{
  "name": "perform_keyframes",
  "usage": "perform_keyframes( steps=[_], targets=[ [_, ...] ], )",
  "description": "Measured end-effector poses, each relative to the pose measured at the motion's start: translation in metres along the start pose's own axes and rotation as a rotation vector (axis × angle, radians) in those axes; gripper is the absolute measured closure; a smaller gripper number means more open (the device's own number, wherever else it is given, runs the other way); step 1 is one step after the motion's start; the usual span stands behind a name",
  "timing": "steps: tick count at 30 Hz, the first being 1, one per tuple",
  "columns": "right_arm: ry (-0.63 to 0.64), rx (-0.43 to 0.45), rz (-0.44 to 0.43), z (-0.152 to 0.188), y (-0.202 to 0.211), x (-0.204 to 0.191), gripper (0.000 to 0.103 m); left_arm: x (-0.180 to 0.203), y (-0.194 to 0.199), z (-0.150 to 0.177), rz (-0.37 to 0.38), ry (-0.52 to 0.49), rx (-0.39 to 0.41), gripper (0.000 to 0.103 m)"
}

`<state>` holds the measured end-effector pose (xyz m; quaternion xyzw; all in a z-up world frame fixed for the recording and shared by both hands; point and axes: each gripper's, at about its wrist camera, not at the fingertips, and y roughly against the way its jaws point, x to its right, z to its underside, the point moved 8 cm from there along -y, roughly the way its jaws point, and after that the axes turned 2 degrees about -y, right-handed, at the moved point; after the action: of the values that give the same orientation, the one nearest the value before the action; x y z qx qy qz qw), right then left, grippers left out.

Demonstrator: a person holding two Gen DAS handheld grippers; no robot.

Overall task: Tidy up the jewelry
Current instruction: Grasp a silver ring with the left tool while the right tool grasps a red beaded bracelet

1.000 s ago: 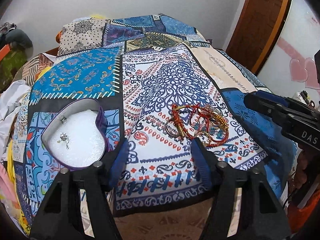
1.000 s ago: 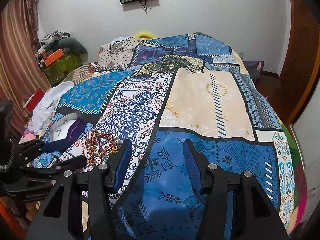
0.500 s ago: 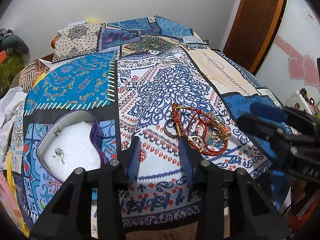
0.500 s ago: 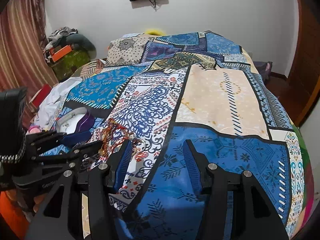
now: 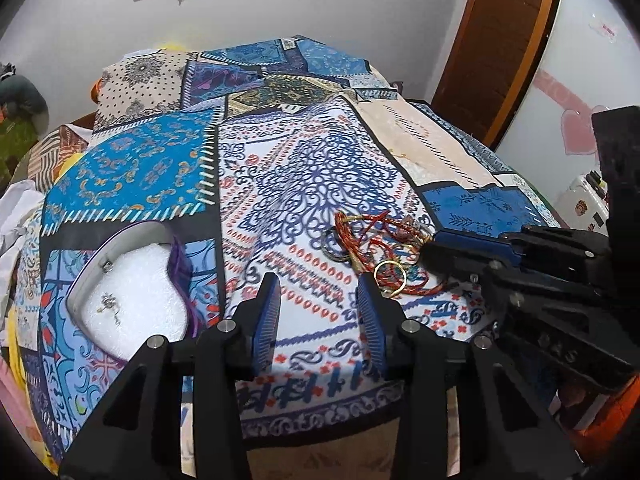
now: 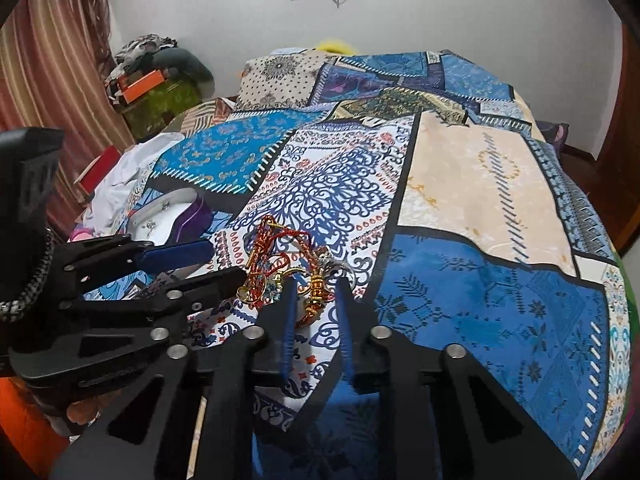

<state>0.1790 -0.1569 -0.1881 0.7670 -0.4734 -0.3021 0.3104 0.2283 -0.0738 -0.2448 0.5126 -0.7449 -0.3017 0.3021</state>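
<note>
Right wrist view shows the jewelry pile (image 6: 292, 268), a tangle of red cords, gold rings and small bangles, lying on the bed (image 6: 480, 184) just ahead of the right hand-held gripper (image 6: 314, 292). It should be light, limp and prone to snagging, so one stiff ring such as the gold ring (image 5: 390, 276) looks the safest hold. The right jaws stand narrowly apart around a beaded piece; contact is hard to judge. The left hand-held gripper (image 5: 318, 290) hovers apart, low beside the pile, with the heart-shaped box (image 5: 132, 300) to its left.
</note>
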Motion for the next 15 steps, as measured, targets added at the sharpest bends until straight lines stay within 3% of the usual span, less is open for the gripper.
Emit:
perform_keyframes(
  steps=[3, 15],
  targets=[
    [-0.002, 0.006, -0.002, -0.001, 0.0, 0.001, 0.097, -0.007, 0.002, 0.002, -0.013, 0.013, -0.001, 0.064],
    [-0.034, 0.125, 0.001, -0.02, 0.038, 0.007, 0.097, -0.004, -0.002, -0.002, -0.007, 0.003, -0.006, 0.064]
  ],
)
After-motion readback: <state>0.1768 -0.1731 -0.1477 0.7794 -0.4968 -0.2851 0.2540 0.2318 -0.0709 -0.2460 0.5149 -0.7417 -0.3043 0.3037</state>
